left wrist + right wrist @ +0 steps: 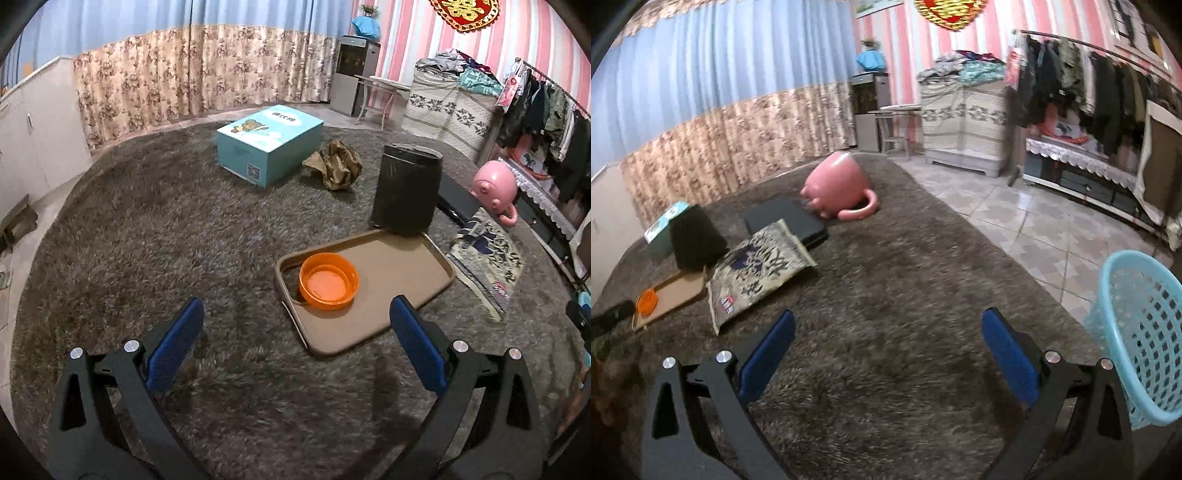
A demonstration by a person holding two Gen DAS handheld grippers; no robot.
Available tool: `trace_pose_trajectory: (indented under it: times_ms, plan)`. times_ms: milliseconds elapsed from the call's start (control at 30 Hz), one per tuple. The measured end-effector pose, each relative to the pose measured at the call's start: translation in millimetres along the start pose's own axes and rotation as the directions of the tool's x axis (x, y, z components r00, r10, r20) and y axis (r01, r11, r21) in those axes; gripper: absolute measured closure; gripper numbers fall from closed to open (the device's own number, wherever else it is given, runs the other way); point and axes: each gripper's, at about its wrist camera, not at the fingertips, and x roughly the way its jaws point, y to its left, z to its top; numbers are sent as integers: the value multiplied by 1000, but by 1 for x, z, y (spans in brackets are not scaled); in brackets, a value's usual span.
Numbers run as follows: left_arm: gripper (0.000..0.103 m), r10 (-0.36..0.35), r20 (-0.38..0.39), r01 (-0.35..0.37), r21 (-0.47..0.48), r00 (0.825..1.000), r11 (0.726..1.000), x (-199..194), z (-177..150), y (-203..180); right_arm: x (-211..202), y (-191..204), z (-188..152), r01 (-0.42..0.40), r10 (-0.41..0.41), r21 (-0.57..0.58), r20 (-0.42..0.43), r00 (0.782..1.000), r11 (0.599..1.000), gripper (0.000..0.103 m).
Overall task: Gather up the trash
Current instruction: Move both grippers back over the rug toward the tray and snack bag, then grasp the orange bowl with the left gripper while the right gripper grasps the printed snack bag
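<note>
Both tools are hovering over the shaggy brown carpet [147, 229] with nothing between their blue pads. The left gripper [295, 332] is standing wide open and empty, and the right gripper [886, 339] is spread just as wide, also holding nothing.

The likeliest trash — a crumpled brown paper wad [334, 164] — is lying toward the far edge of the carpet, just beside the blue cardboard box [267, 142] and near the dark bin [404, 188]. Closer in, a tan tray [402, 273] is sitting on the carpet with an orange bowl [328, 280] in its near-left corner. A printed bag [757, 266] is lying flat by the tray's right side, possibly trash too. At the carpet's right edge, seen from the right wrist, a light blue basket [1141, 332] is standing just beside the right tool.

Judging by this, collecting is only starting: nothing is gripped yet. To do the step well, the left tool should be travelling over the tray rather than through it, coming down on the paper wad from above with the jaws straddling its bulk — closing on the thick middle, not a loose flap, and staying clear of the box. The carpet pile is deep, so pads dipping too low may be snagging fibres. Whether the dark bin or the basket is the intended container cannot be told.
</note>
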Motion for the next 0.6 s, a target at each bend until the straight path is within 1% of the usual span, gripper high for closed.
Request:
trace_pose_trajectory:
  times_ms: [33,100,133,200,233,267,333,433,500,533,567,600]
  plan:
    - [6,11,9,-11,6,1000,1000,1,0,-3,1,0,0,-9,9,2,0,1000,1000,4]
    - [6,-12,32,11,26,999,1000,0,3,-10,4,-4,-1,-28,28,18,-6,1000,999,4]
    - [6,-12,47,10,34,999,999,-2,4,-14,4,-6,-2,-39,40,27,-10,999,999,4]
    - [8,5,71,-9,52,997,999,-3,8,-22,4,-8,-2,-53,54,42,-12,998,998,4]
    - [14,0,65,-4,62,998,998,1,10,-25,5,-10,-2,-60,60,49,-11,998,997,4]
    - [25,-13,53,10,66,999,998,3,11,-26,6,-9,-3,-64,64,51,-10,998,997,4]
    - [35,-51,11,50,66,999,997,13,12,-28,6,-7,-3,-72,73,45,-10,997,996,4]
    - [37,-28,-15,29,69,1000,997,23,8,-31,8,-4,-3,-78,78,26,-18,997,997,4]
    - [43,-27,-2,27,82,1000,996,21,8,-34,9,-1,-5,-80,80,17,-22,997,997,4]
    - [54,-36,-5,37,92,999,995,22,8,-37,10,-1,-5,-83,84,16,-25,996,996,4]
    - [61,-34,-14,35,101,999,994,24,7,-39,11,-1,-5,-85,86,17,-27,996,996,4]
    - [61,-31,-24,33,111,999,993,26,7,-42,11,-2,-5,-89,89,21,-30,996,996,4]
